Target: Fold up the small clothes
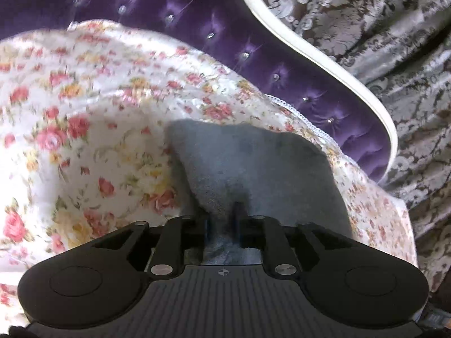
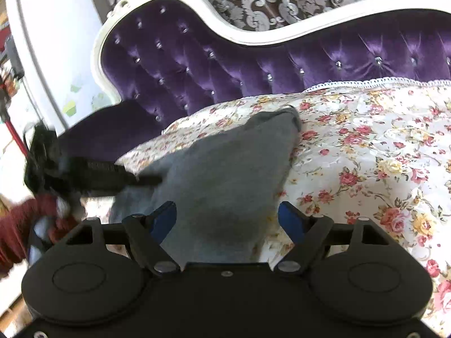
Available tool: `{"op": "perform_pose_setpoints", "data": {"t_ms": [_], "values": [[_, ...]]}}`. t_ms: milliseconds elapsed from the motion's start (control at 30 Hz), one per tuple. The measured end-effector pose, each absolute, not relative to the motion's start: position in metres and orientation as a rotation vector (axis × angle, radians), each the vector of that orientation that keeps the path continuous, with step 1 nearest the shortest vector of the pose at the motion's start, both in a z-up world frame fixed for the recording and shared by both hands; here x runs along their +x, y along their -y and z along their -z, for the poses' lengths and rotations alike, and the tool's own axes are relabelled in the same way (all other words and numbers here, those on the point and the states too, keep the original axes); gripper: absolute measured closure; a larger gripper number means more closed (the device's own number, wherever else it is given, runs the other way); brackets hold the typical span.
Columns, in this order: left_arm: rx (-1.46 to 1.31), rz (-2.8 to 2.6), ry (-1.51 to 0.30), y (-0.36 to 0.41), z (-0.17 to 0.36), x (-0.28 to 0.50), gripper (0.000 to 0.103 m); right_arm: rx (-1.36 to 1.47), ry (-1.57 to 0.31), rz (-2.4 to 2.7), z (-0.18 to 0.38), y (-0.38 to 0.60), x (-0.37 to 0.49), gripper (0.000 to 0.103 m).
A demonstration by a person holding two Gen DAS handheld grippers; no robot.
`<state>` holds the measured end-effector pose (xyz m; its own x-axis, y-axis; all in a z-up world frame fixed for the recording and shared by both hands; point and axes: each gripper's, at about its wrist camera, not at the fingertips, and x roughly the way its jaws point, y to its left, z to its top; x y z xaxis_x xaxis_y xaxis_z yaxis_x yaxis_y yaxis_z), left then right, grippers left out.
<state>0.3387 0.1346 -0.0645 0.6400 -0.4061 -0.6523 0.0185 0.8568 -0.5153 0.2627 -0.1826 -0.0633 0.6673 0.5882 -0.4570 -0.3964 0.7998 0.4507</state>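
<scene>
A small grey garment (image 1: 248, 163) lies on a floral bedspread (image 1: 84, 112). In the left wrist view my left gripper (image 1: 222, 222) has its jaws nearly together, with a bunched edge of the grey cloth pinched between them. In the right wrist view the same grey garment (image 2: 225, 163) stretches away from the camera over the floral bedspread (image 2: 366, 155). My right gripper (image 2: 227, 217) stands wide open, its blue pads (image 2: 165, 215) on either side of the garment's near end and not pressing it. The left gripper (image 2: 146, 180) comes in from the left and grips the garment's left edge.
A purple tufted backrest (image 2: 197, 64) with a white curved frame (image 2: 253, 38) rises behind the bedspread, and a patterned grey-brown curtain (image 1: 394, 42) hangs beyond it. A white door (image 2: 50, 42) and a dark red sleeve (image 2: 25, 219) are at the left.
</scene>
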Motion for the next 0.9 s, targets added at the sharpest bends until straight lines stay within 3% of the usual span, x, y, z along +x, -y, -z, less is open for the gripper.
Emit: {"op": "perform_pose_setpoints", "data": {"t_ms": [167, 367, 500, 633, 900], "values": [[-0.367, 0.175, -0.792, -0.124, 0.044, 0.328, 0.062, 0.342, -0.610, -0.516, 0.056, 0.194, 0.289, 0.022], [-0.209, 0.202, -0.638, -0.092, 0.009, 0.298, 0.055, 0.401, -0.633, -0.462, 0.060, 0.209, 0.331, 0.024], [-0.175, 0.273, -0.689, -0.070, 0.026, 0.304, 0.053, 0.420, -0.661, -0.483, 0.062, 0.206, 0.349, 0.071], [-0.097, 0.281, -0.758, -0.059, 0.058, 0.312, 0.053, 0.417, -0.670, -0.472, 0.065, 0.197, 0.366, 0.073], [-0.099, 0.295, -0.732, -0.061, 0.062, 0.306, 0.053, 0.476, -0.763, -0.398, 0.086, 0.188, 0.428, 0.073]]}}
